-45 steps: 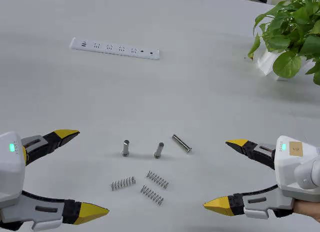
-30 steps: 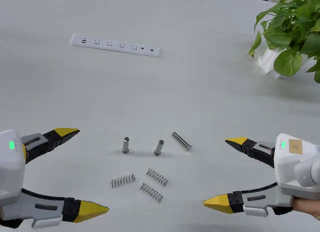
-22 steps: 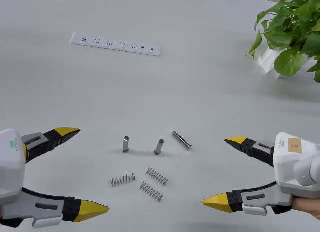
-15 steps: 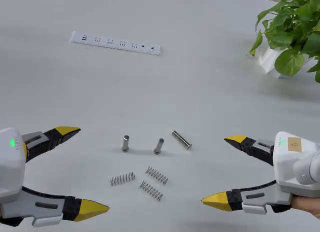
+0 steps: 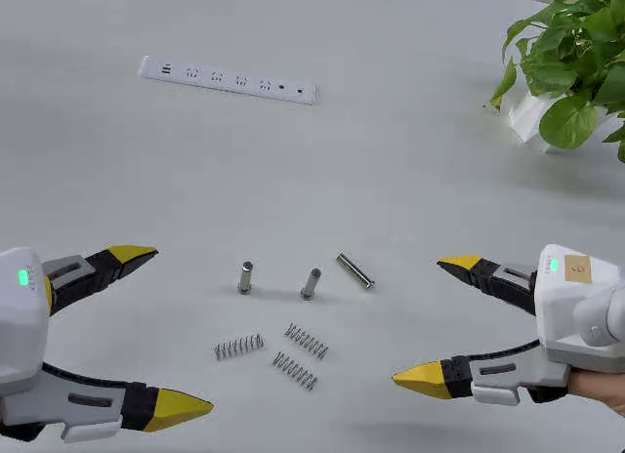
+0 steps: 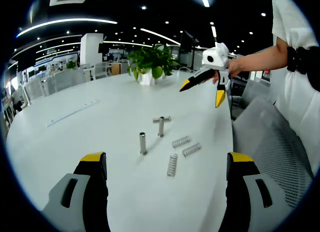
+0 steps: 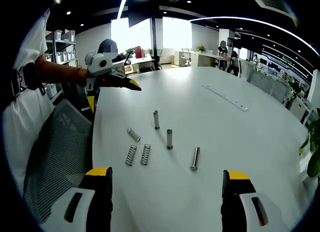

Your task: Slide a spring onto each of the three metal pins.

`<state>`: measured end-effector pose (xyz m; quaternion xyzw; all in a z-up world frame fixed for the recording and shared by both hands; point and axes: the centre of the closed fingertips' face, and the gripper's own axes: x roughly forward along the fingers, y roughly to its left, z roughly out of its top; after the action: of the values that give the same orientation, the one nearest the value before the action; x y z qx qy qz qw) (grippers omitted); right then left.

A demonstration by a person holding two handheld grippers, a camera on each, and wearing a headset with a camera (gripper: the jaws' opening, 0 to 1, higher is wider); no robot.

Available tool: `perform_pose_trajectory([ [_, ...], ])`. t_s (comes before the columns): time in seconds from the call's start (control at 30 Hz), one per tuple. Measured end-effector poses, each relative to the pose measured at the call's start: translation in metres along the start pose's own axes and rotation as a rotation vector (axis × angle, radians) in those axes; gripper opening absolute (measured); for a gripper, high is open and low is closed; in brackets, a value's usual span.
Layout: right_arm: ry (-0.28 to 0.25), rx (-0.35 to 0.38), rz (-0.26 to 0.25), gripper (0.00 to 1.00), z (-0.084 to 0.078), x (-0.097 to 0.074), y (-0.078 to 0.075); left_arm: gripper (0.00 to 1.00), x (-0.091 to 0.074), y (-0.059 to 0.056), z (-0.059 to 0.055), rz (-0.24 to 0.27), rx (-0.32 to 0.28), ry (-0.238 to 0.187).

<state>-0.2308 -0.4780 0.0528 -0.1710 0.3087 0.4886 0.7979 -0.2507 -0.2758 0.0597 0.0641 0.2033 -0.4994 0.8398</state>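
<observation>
Three metal pins sit mid-table: two stand upright (image 5: 245, 276) (image 5: 311, 282) and a third pin (image 5: 354, 270) lies flat to their right. Just in front of them lie three springs (image 5: 239, 347) (image 5: 307, 341) (image 5: 294, 371). My left gripper (image 5: 146, 329) stands open at the lower left, well clear of the parts. At the lower right my right gripper (image 5: 437, 321) is open too, with nothing between its jaws. The left gripper view has the pins (image 6: 143, 143) (image 6: 161, 126) and springs (image 6: 172, 164) ahead; the right gripper view has pins (image 7: 169, 139) (image 7: 195, 158) and springs (image 7: 130, 155).
A white power strip (image 5: 228, 80) lies at the back left of the grey table (image 5: 410, 160). A potted green plant (image 5: 571, 58) stands at the back right. A person's hand (image 5: 598, 387) holds the right gripper.
None of the pins or springs has moved. Both grippers stay open in about the same places; the head view has shifted slightly.
</observation>
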Motion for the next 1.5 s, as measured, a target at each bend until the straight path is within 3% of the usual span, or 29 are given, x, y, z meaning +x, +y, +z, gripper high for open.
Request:
perform_pose_trajectory([
  [0.47, -0.01, -0.021, 0.002, 0.85, 0.025, 0.012, -0.015, 0.99, 0.0, 0.001, 0.001, -0.004, -0.001, -0.006],
  [0.73, -0.003, -0.036, 0.004, 0.77, 0.039, 0.024, -0.028, 0.99, 0.001, 0.003, 0.002, -0.004, -0.005, -0.012],
  [1.07, 0.049, -0.041, 0.006, 0.65, 0.046, 0.043, -0.041, 0.99, 0.002, 0.005, 0.002, -0.006, -0.015, -0.016],
  [1.5, 0.146, 0.007, 0.014, 0.48, 0.039, 0.071, -0.059, 0.98, 0.005, 0.007, -0.001, -0.011, -0.028, -0.018],
])
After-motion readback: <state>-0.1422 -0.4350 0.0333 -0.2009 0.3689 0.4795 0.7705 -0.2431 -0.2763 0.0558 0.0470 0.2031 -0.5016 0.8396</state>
